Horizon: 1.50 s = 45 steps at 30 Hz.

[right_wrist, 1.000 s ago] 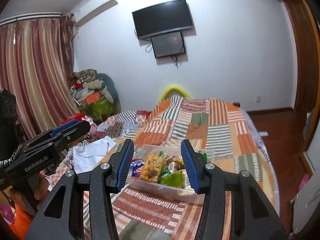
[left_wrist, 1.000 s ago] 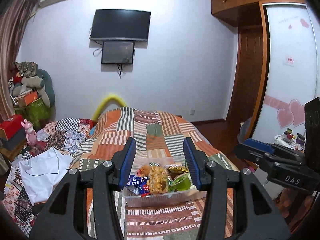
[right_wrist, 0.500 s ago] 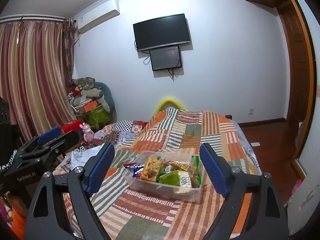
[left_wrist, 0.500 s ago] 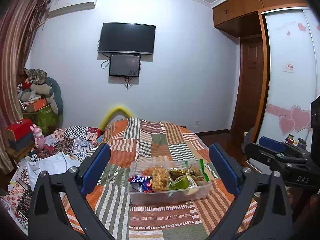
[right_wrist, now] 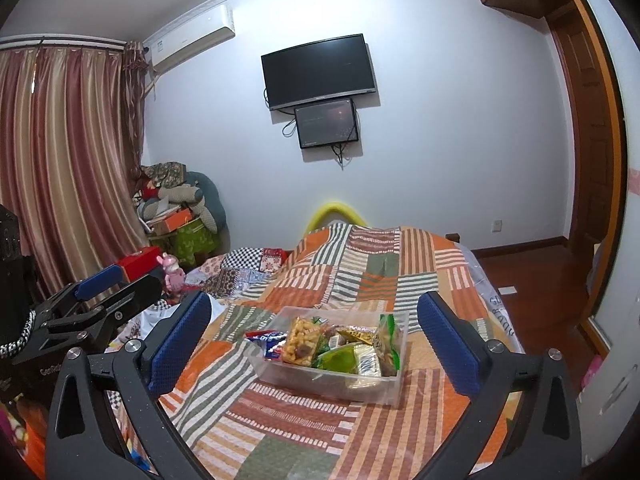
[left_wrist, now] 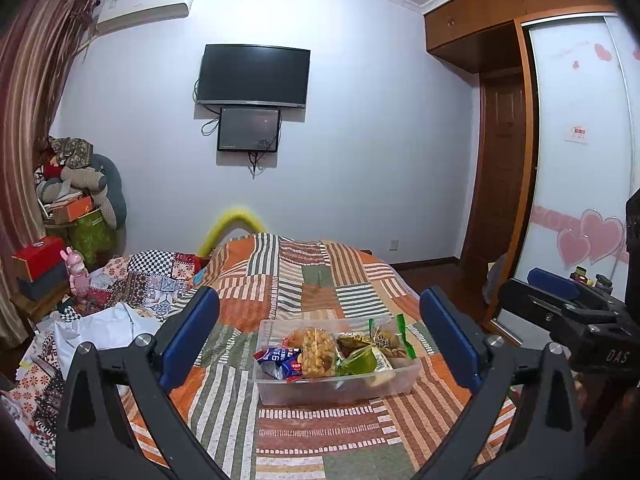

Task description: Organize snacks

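A clear plastic box (left_wrist: 340,390) of snack packets sits on the striped patchwork bedspread (left_wrist: 304,280); it also shows in the right wrist view (right_wrist: 328,380). Inside lie a blue packet (left_wrist: 278,358), a bag of yellow puffs (left_wrist: 318,350) and a green packet (left_wrist: 358,362). My left gripper (left_wrist: 320,340) is wide open and empty, held short of the box. My right gripper (right_wrist: 314,338) is wide open and empty too, also short of the box. Each gripper shows at the edge of the other's view.
Crumpled quilts and a white cloth (left_wrist: 100,328) lie left of the bed. A pink toy (left_wrist: 78,276), boxes and stuffed toys (left_wrist: 76,184) pile up by the curtain (right_wrist: 68,160). A wardrobe (left_wrist: 580,160) stands on the right. A TV (left_wrist: 254,76) hangs on the far wall.
Both grippers have opened from narrow to wide and drawn back and up a little, so the box now sits lower and farther in both views.
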{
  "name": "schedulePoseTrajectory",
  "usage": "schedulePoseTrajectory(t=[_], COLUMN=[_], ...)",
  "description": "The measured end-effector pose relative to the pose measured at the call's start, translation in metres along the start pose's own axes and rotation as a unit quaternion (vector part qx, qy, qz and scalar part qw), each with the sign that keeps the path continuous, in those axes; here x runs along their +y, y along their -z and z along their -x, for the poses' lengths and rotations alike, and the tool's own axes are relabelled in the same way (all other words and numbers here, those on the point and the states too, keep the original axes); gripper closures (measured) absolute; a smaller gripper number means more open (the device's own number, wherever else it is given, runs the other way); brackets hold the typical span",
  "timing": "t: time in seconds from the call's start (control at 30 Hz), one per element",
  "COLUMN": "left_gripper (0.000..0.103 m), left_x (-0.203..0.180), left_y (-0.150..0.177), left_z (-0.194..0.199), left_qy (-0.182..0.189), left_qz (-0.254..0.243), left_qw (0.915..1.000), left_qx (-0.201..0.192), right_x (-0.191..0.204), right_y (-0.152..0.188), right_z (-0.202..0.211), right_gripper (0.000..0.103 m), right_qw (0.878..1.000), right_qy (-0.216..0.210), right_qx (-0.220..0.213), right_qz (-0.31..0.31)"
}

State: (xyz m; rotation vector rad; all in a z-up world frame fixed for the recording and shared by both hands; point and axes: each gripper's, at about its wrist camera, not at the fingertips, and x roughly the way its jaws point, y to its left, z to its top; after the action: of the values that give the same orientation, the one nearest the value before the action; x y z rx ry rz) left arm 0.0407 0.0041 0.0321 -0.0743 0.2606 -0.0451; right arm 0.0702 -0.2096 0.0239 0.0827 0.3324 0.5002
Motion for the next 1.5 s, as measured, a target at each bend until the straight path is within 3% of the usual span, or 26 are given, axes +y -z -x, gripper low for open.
schedulePoseTrajectory(t=[1.5], left_gripper=[0.000], left_x=[-0.0026], left_y=[-0.0011], left_z=[0.0035], left_qy=[0.004], left_qz=[-0.001], left_qw=[1.0000], left_qx=[0.002], right_x=[0.0006], right_y=[0.0030], right_z=[0.0084], right_gripper=[0.000], right_qw=[0.999], right_qy=[0.031], right_qx=[-0.001], right_qz=[0.014])
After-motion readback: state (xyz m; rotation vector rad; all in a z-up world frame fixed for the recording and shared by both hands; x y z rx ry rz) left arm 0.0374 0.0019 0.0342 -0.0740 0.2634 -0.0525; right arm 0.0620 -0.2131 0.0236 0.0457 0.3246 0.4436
